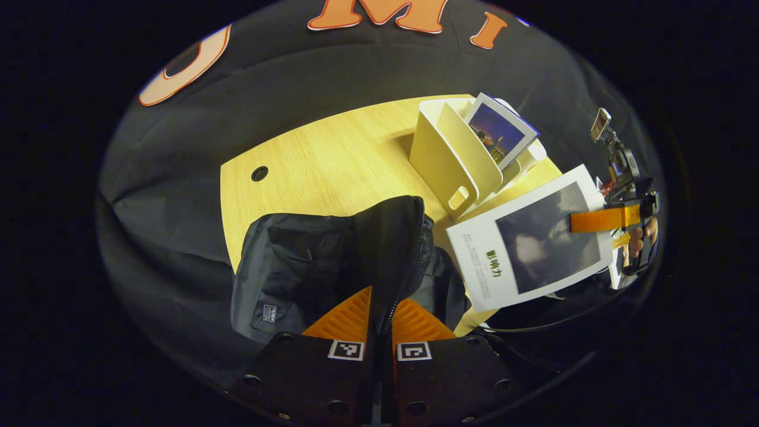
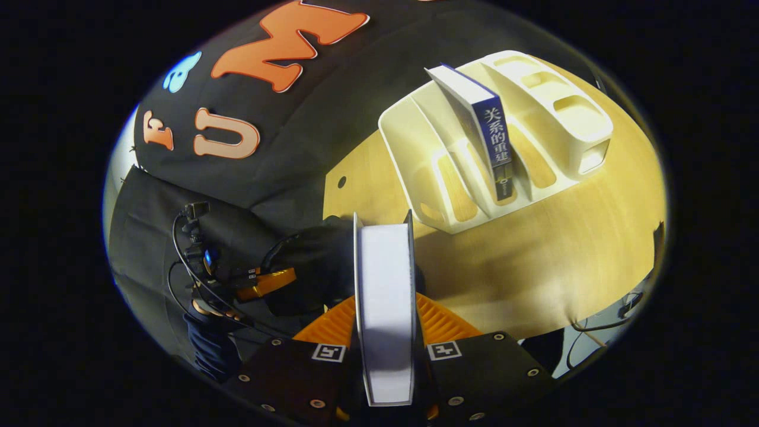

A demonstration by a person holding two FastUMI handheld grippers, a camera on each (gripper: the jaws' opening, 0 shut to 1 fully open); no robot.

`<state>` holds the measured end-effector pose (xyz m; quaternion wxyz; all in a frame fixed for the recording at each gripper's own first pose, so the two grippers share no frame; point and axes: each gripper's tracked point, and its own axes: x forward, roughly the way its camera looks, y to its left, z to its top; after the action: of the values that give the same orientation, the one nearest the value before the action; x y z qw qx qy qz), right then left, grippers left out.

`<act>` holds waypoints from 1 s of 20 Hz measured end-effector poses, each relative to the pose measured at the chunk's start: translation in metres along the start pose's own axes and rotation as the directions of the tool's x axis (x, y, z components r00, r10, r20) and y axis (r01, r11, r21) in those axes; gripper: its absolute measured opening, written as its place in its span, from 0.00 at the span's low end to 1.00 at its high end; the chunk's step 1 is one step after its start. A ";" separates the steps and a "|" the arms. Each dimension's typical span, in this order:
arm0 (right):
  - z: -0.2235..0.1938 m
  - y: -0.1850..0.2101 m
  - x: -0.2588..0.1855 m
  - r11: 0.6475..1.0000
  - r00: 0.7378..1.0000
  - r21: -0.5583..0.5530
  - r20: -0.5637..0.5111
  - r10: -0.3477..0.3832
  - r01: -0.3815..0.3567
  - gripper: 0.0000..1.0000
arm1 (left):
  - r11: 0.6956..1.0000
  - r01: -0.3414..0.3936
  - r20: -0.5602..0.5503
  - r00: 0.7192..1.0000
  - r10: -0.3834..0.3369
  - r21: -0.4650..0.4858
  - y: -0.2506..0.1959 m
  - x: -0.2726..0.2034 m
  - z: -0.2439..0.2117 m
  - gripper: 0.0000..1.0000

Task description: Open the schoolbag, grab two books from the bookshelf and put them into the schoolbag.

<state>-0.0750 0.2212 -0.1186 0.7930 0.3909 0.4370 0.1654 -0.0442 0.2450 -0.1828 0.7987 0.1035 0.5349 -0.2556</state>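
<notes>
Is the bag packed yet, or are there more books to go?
Not yet. The left gripper pinches the bag flap, holding it open. The right gripper grips the first book, taken off the shelf but not in the bag. A second book waits on the shelf.

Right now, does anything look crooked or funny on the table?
Only a little: the blue-spined book left in the cream plastic bookshelf leans sideways against a divider rather than standing straight. Nothing looks spilled or broken.
</notes>
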 end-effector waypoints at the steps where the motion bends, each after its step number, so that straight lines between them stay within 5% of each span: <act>1: -0.001 0.003 0.008 1.000 1.000 0.016 0.006 0.023 -0.023 0.35 | 1.000 -0.001 0.004 1.000 0.001 -0.007 0.001 -0.001 0.001 0.06; 9: -0.012 0.029 0.060 0.989 0.988 0.034 0.041 0.146 -0.147 0.35 | 0.999 -0.001 0.047 0.999 0.004 -0.050 0.002 -0.003 0.005 0.07; 20: -0.037 0.052 0.128 0.979 0.981 0.069 0.019 0.192 -0.193 0.35 | 0.996 0.009 0.096 0.995 0.000 -0.087 -0.003 -0.005 0.014 0.06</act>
<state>-0.0288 0.3494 -0.1622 0.7618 0.4599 0.3977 0.2235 -0.0362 0.2374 -0.1724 0.8265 0.0547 0.5070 -0.2383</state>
